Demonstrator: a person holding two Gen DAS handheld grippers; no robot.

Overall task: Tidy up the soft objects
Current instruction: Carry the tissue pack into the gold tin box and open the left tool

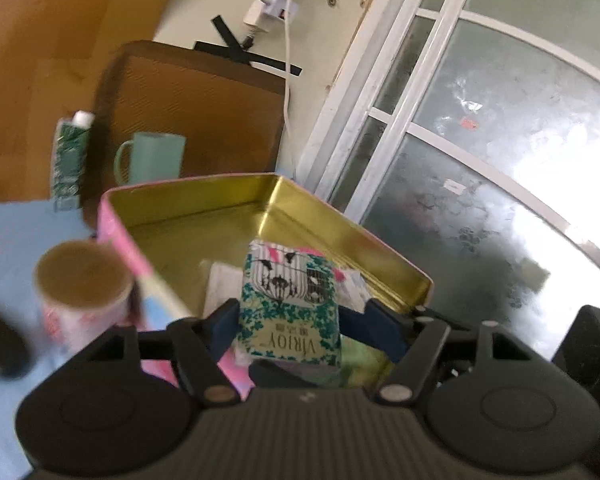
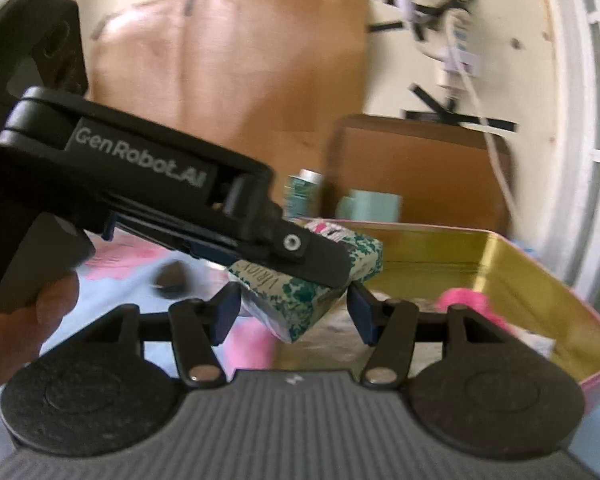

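- The left gripper (image 1: pixel 290 330) is closed on a tissue pack (image 1: pixel 290 308), a soft packet printed in teal flecks with a birdcage picture; its blue pads (image 1: pixel 225 328) press the pack's two sides.
- From the right wrist view the same pack (image 2: pixel 300 296) sits under the left gripper's black finger, tilted, with one corner pointing down.
- The right gripper (image 2: pixel 292 316) stands wide; the pack's lower corner hangs between its blue pads (image 2: pixel 225 316), and I cannot tell whether either pad touches it.
- The pack is held above the near edge of the tin (image 1: pixel 188 216), not lying on its floor.
- One tin: rectangular, open, gold inside, pink outside, standing on a light blue cloth (image 1: pixel 4 248) with pink marks.
- Inside the tin lie a white packet (image 1: pixel 224 284) under the held pack, something pink and fluffy (image 2: pixel 466 300) by the right wall, and pale soft items near it, too blurred to name.
- One paper cup (image 1: pixel 82 280) stands just left of the tin, touching or nearly touching its pink wall.
- One mint mug (image 1: pixel 154 158) and one green carton (image 1: pixel 68 160) with a white cap stand behind the tin, in front of a brown board (image 1: pixel 204 100).
- A dark blurred object (image 2: pixel 172 278) lies on the cloth, left of the tin.
- A hand (image 2: pixel 32 320) grips the left gripper's handle.
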